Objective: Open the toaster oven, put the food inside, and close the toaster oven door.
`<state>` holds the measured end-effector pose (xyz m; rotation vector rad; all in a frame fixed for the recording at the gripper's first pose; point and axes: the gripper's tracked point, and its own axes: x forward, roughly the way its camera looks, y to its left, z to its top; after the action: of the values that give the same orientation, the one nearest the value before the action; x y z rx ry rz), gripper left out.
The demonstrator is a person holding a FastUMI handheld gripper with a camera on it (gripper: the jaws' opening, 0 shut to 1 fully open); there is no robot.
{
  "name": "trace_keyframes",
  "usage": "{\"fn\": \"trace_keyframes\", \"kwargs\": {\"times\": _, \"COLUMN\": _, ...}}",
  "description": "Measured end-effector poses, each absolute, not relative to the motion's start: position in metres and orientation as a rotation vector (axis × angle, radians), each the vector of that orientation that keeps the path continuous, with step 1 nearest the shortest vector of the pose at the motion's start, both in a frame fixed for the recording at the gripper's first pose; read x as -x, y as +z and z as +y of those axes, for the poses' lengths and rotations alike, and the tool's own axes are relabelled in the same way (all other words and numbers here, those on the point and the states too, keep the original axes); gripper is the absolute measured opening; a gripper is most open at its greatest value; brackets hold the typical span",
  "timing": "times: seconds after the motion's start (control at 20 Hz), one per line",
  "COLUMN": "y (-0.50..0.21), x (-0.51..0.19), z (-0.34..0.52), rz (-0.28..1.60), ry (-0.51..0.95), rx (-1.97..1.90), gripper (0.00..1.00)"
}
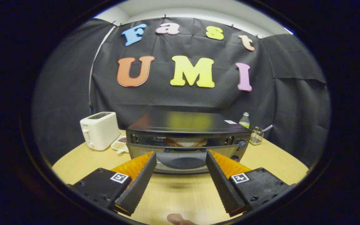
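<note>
The light wooden table carries a toaster oven, white toaster, bottle, wire holder and perhaps a snack tray.

A black toaster oven is sitting on a pale wood table, a white toaster beside it; the gripper is showing orange-backed black fingers.

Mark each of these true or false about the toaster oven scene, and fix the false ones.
1. The hand-held gripper is shut on the door handle. False: its fingers stand wide apart, holding nothing.
2. The toaster oven door is partly open. True.
3. A white toaster stands beside the toaster oven. True.
4. The bottle lies on top of the toaster oven. False: it stands upright behind it, near a wire basket.
</note>
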<state>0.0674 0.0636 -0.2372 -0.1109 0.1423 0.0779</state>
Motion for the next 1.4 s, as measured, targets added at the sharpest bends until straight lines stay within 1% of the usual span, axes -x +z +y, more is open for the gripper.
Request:
{"fn": "trace_keyframes", "kwargs": {"times": 0.15, "y": -0.225, "x": -0.061, "z": 0.061, "rz": 0.120, "ry": 0.082, "rx": 0.114, "gripper": 1.00}}
{"fn": "trace_keyframes", "kwargs": {"times": 0.35, "y": -0.211, "x": -0.026, "z": 0.038, "rz": 0.135, "ry": 0.075, "rx": 0.100, "gripper": 1.00}}
{"fn": "trace_keyframes", "kwargs": {"times": 0.45, "y": -0.190, "x": -0.006, "z": 0.015, "rz": 0.124, "ry": 0.047, "rx": 0.088, "gripper": 1.00}}
{"fn": "trace_keyframes", "kwargs": {"times": 0.75, "y": -0.103, "x": 0.069, "z": -0.066, "rz": 0.008, "ry": -0.049, "rx": -0.007, "gripper": 1.00}}
{"fn": "trace_keyframes", "kwargs": {"times": 0.9, "y": -0.082, "x": 0.088, "z": -0.083, "rz": -0.028, "ry": -0.033, "rx": -0.058, "gripper": 1.00}}
{"fn": "trace_keyframes", "kwargs": {"times": 1.0, "y": -0.070, "x": 0.089, "z": -0.093, "rz": -0.035, "ry": -0.008, "rx": -0.046, "gripper": 1.00}}
{"fn": "trace_keyframes", "kwargs": {"times": 1.1, "y": -0.053, "x": 0.084, "z": -0.103, "rz": -0.066, "ry": 0.017, "rx": -0.063, "gripper": 1.00}}
{"fn": "trace_keyframes", "kwargs": {"times": 1.2, "y": -0.034, "x": 0.081, "z": -0.101, "rz": -0.108, "ry": 0.076, "rx": -0.062, "gripper": 1.00}}
{"fn": "trace_keyframes", "kwargs": {"times": 1.4, "y": -0.019, "x": 0.065, "z": -0.119, "rz": -0.151, "ry": 0.126, "rx": -0.006, "gripper": 1.00}}
